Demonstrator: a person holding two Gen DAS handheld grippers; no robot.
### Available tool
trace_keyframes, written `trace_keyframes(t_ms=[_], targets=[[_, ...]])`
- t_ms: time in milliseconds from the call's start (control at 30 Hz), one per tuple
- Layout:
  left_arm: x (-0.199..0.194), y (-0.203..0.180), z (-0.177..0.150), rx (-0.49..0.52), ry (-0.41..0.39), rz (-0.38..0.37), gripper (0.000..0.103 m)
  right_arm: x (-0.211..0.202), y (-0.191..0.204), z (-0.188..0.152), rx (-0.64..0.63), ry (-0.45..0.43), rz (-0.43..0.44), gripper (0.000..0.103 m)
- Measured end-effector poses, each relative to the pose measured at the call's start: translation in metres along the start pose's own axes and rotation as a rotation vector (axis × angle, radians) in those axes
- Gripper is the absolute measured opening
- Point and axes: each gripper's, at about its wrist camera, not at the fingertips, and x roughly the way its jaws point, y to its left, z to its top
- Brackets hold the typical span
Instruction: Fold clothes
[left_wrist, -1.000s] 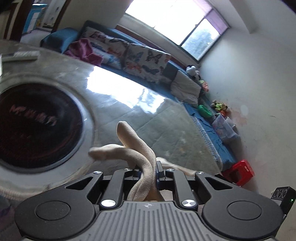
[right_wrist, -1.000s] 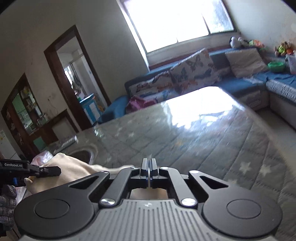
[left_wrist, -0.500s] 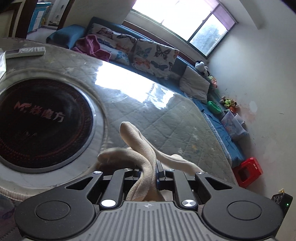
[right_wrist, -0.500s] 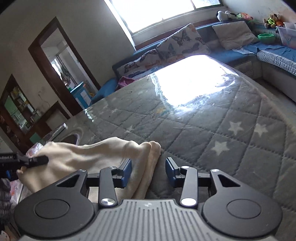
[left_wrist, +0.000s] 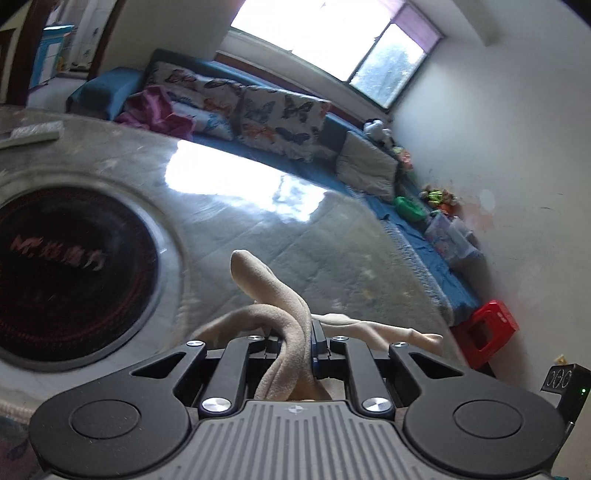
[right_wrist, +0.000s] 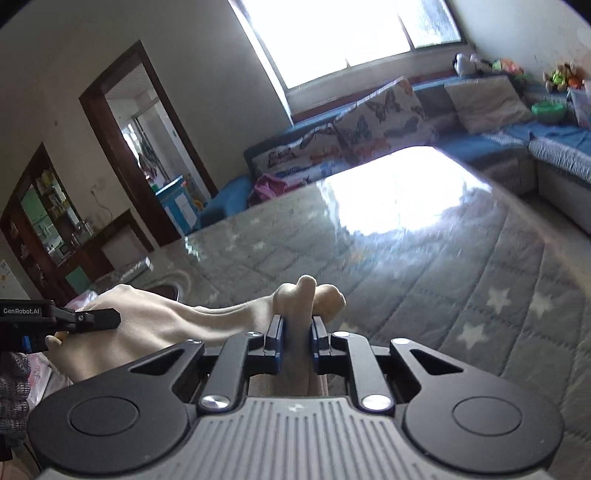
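Note:
A cream cloth garment (left_wrist: 273, 295) is held between both grippers above the quilted grey table cover (left_wrist: 295, 251). My left gripper (left_wrist: 295, 341) is shut on a bunched fold of it, which loops up past the fingertips. In the right wrist view my right gripper (right_wrist: 298, 332) is shut on another edge of the same garment (right_wrist: 155, 321), with the cloth poking up between the jaws. The left gripper (right_wrist: 74, 319) shows at the far left of that view, pinching the garment's other end.
A round black induction hob (left_wrist: 62, 273) is set into the table at the left. A blue sofa with butterfly cushions (left_wrist: 266, 114) runs behind the table. A red stool (left_wrist: 487, 332) stands on the floor at the right. A doorway (right_wrist: 147, 147) is at the back left.
My right gripper opened, moved onto the garment's edge and shut on it. My left gripper kept its hold while the view shifted slightly.

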Motion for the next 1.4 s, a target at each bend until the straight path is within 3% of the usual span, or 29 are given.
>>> trace_keyframes(t_ms=[233, 367, 400, 500, 633, 767, 800, 1000, 1100, 1167, 1233, 1400], targets=[[0.028, -0.054, 0.016, 0.037, -0.005, -0.103, 0.014, -0.042, -0.022, 0.042, -0.057, -0.103, -0.112, 0.013], [0.054, -0.082, 0.016, 0.055, 0.01, -0.157, 0.014, -0.057, -0.043, 0.059, -0.092, -0.123, -0.209, 0.012], [0.061, -0.088, 0.014, 0.058, 0.017, -0.168, 0.014, -0.059, -0.049, 0.061, -0.094, -0.122, -0.232, 0.007], [0.085, -0.099, 0.005, 0.06, 0.064, -0.198, 0.014, -0.059, -0.066, 0.058, -0.084, -0.098, -0.297, 0.004], [0.117, -0.096, -0.02, 0.073, 0.179, -0.114, 0.015, -0.057, -0.088, 0.054, -0.067, -0.063, -0.376, 0.005], [0.122, -0.078, -0.027, 0.094, 0.197, -0.006, 0.016, -0.048, -0.092, 0.035, -0.044, -0.012, -0.34, 0.012], [0.122, -0.073, -0.026, 0.08, 0.201, -0.003, 0.016, -0.044, -0.09, 0.031, -0.041, 0.0, -0.331, 0.019], [0.128, -0.059, -0.025, 0.066, 0.218, 0.022, 0.018, -0.018, -0.11, 0.011, 0.07, 0.051, -0.295, 0.026], [0.131, -0.059, -0.028, 0.059, 0.236, 0.014, 0.017, -0.018, -0.114, 0.007, 0.086, 0.048, -0.267, 0.025], [0.132, -0.061, -0.029, 0.055, 0.248, -0.005, 0.017, -0.02, -0.114, 0.006, 0.078, 0.049, -0.257, 0.014], [0.132, -0.064, -0.033, 0.053, 0.269, -0.034, 0.017, -0.024, -0.109, 0.007, 0.027, 0.048, -0.296, 0.008], [0.134, -0.078, -0.05, 0.058, 0.33, -0.13, 0.021, -0.037, -0.111, 0.008, -0.043, 0.058, -0.439, 0.008]])
